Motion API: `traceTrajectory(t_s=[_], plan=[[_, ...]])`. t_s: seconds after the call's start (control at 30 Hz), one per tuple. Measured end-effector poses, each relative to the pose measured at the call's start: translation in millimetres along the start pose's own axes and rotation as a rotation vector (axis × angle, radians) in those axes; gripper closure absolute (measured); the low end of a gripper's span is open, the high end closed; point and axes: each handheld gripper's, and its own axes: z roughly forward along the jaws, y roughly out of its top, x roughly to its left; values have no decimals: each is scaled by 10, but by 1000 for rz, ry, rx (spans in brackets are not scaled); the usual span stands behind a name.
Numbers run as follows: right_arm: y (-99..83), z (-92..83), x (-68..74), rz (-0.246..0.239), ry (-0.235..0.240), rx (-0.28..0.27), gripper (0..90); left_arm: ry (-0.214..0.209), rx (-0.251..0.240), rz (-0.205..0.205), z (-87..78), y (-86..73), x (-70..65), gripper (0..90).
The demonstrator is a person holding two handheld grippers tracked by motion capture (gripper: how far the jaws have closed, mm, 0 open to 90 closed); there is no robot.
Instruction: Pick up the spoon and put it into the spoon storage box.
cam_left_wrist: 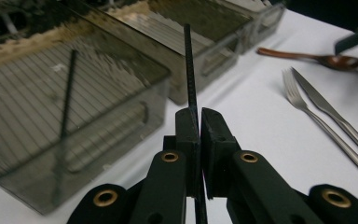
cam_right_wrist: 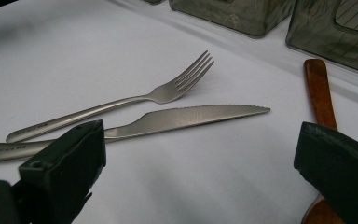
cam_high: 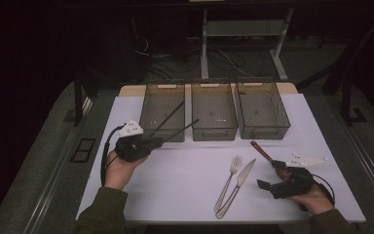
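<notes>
Gripping: left gripper (cam_left_wrist: pixel 198 116) has its jaws pressed together on a thin black chopstick (cam_left_wrist: pixel 189 65), pinched near its lower end.
Chopstick position: it slants up and away from the jaws, above the near edge of the left bin (cam_high: pixel 161 109) in the high view.
Second chopstick (cam_left_wrist: pixel 67 93): lies slanted inside that left bin, seen through its clear wall.
Right gripper (cam_right_wrist: pixel 200 154): jaws spread wide, nothing between the pads; it rests low over the white table (cam_high: pixel 185 170).
Near the right jaws: wooden spoon (cam_right_wrist: pixel 318 86) just beside one jaw, whether touching cannot be told; fork (cam_right_wrist: pixel 168 91) and knife (cam_right_wrist: pixel 191 116) lie side by side, apart from the jaws.
</notes>
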Motion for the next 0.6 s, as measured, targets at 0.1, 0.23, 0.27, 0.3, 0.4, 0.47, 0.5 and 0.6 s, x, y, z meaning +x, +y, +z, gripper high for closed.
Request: traceTrajectory(t_s=[0.1,0.23,0.27,0.3,0.4,0.47,0.5,0.6], plan=[[1,1,-2,2,0,1,24,22,-4,-9,36,88,86,860],[0,-2,-6,4,-1,-1,24,50,-9,-17,77,228,197,861],[0,-1,-7,4,-1,-2,24,56,-13,-19,90,262,223,860],[0,-1,-7,2,-1,-2,25,63,-10,-21,97,298,249,860],[0,-5,-5,2,1,-2,25,83,-8,-27,132,395,322,860],[1,-5,-11,-1,0,-5,25,99,2,-30,174,451,367,860],[1,-5,-12,0,0,-5,24,106,6,-31,198,474,389,860],[2,-11,-9,3,1,-7,24,137,36,-28,274,529,457,860]])
